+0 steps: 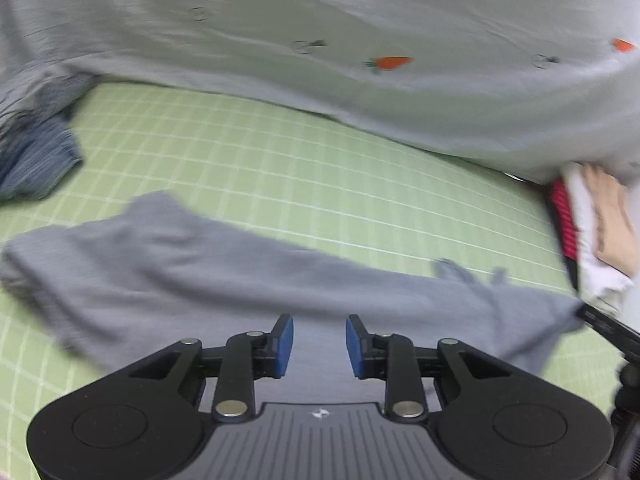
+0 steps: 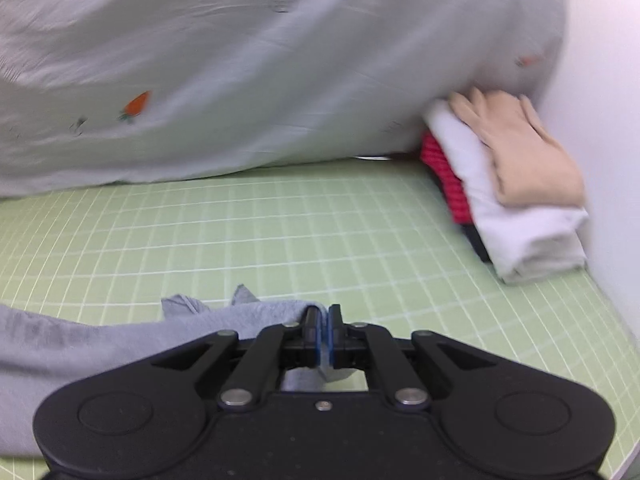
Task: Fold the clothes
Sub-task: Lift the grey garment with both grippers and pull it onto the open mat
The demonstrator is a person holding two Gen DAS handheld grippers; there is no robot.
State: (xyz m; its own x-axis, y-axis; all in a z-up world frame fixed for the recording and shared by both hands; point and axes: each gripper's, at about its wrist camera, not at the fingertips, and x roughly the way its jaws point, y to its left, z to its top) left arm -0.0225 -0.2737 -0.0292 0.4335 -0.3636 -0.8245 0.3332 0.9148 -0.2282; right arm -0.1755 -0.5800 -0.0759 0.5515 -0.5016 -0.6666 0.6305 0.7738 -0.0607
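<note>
A grey garment (image 1: 200, 272) lies stretched across the green grid mat (image 1: 300, 168). My left gripper (image 1: 319, 344) is open and empty, hovering just over the garment's near edge. My right gripper (image 2: 323, 334) is shut on the garment's right end (image 2: 224, 320); a fold of grey cloth shows between its pads. The right gripper's black body shows at the right edge of the left wrist view (image 1: 612, 328).
A large white quilt with carrot prints (image 1: 360, 32) lies along the back of the mat, also in the right wrist view (image 2: 240, 80). A stack of folded clothes (image 2: 516, 184), red, white and beige, sits at the right. A blue garment (image 1: 36, 160) lies at the left.
</note>
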